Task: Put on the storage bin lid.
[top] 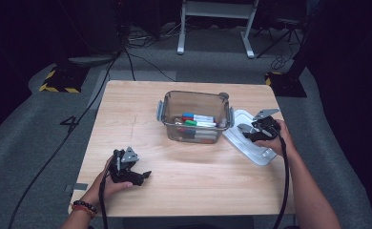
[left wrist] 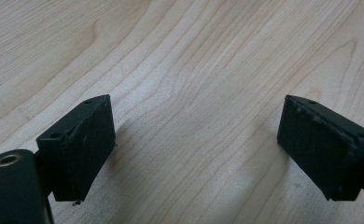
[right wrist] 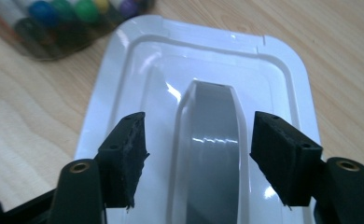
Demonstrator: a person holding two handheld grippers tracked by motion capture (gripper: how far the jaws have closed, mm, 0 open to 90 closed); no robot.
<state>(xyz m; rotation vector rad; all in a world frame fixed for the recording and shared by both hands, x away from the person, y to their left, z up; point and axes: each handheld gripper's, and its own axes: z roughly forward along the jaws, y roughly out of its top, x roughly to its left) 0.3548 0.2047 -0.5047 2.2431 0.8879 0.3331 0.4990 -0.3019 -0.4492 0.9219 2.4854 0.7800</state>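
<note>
On the table: my two tongs work on a pale wooden table [top: 141, 119], seen from above and from each tong's own camera.
Container: a clear smoky box [top: 195, 116] stands open mid-table, toward the far side, with coloured markers [top: 198, 120] lying inside.
Lid: the white lid [right wrist: 138, 93] lies flat on the wood just right of the box, its grey handle ridge [right wrist: 213, 140] running along the middle.
Right tongs: my right gripper [right wrist: 196, 156] hovers over the lid, jaws parted, one on each side of the grey ridge; the pads do not press on it, so nothing is grasped yet.
Left tongs: my left gripper [left wrist: 196, 149] rests at the near left of the table, released, with bare wood between its pads.
Step in hand, as I judge it: picking up the lid by its ridge to cover the box.
Doing it well: I would keep the ridge centred between the pads, sink until both pads face its sides, then close squarely.
Risk: a grip too high or skewed could slip off the glossy plastic or tilt the lid.
Helping hand: my left tongs could steady the box while the lid goes on.
</note>
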